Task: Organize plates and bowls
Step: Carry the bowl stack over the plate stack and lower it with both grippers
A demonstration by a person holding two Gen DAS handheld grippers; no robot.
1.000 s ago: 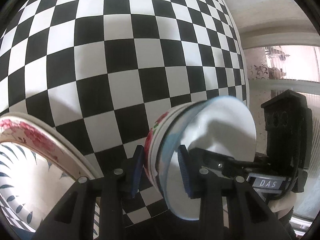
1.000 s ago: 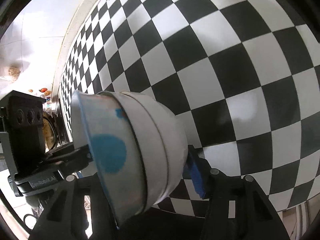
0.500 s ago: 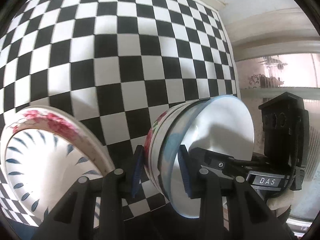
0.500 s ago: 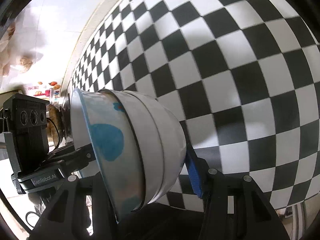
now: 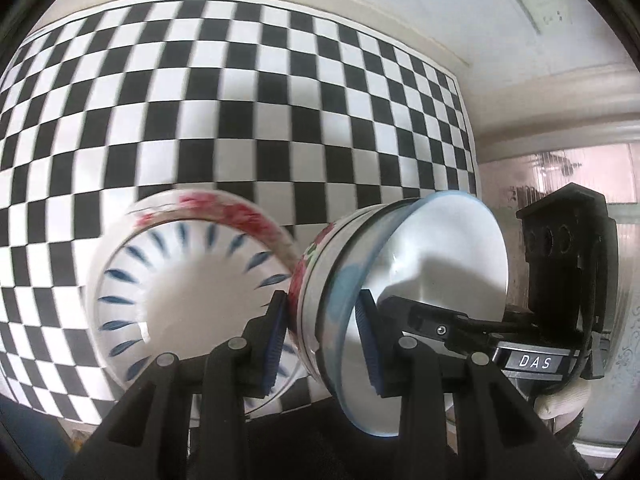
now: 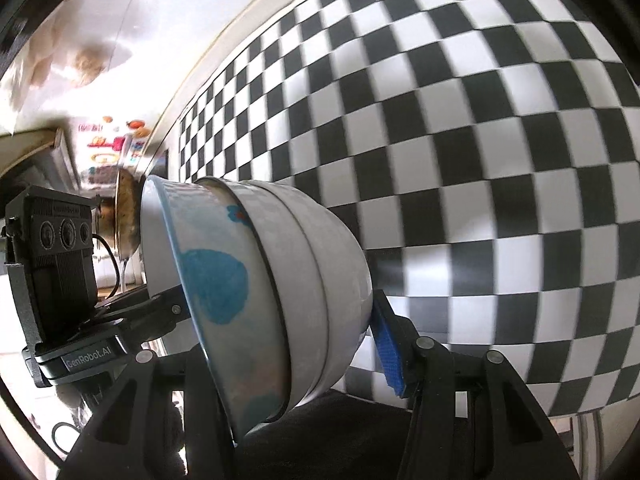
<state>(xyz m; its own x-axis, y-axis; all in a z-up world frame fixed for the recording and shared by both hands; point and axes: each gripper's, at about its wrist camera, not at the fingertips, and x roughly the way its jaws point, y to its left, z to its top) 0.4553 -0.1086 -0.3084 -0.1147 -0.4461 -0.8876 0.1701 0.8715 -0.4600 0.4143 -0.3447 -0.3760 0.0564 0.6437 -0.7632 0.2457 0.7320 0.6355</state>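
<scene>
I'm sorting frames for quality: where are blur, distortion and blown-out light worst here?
Left wrist view: motion blur smears the blue-leaf bowl and the checkered tablecloth; the held bowl stack stays sharp; the window at right is washed out. Right wrist view: the fisheye bulges the checks, which blur toward the right; the upper left is overexposed.
</scene>
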